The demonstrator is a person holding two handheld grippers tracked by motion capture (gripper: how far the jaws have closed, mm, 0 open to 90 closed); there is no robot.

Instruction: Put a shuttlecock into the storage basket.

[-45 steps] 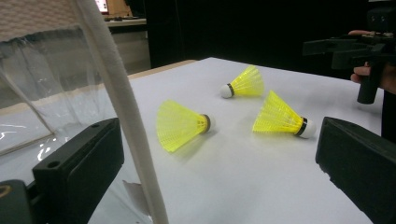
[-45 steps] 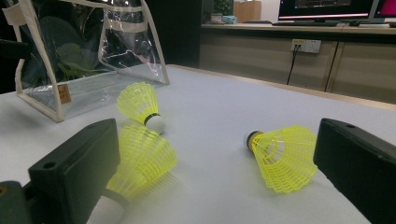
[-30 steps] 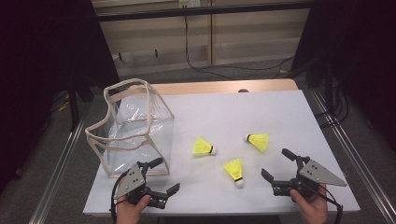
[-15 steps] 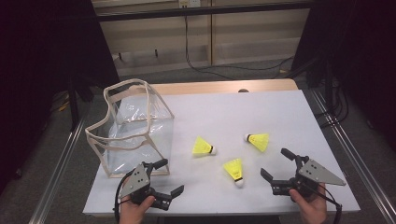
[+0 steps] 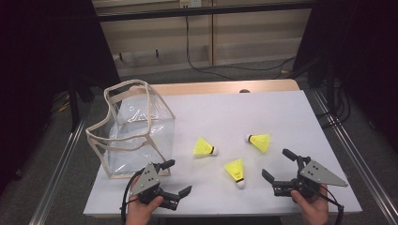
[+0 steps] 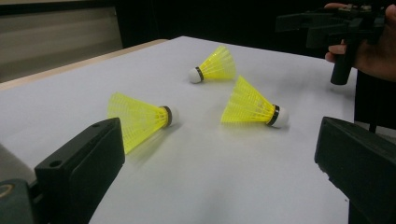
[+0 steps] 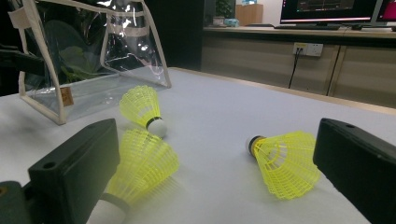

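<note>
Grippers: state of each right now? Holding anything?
Left tool: open, holding nothing, beside the clear bag.
Right tool: open, holding nothing, near the closest shuttlecock.

Three yellow shuttlecocks [image 5: 205,147] [image 5: 235,171] [image 5: 259,141] lie on their sides, apart, beside the upright clear bag [image 5: 131,129].

The high view looks forward and down over the whole white table [image 5: 281,112]. Each gripper view sits low near the tabletop, facing inward from opposite ends. All three share the three yellow shuttlecocks [image 5: 234,169].
</note>
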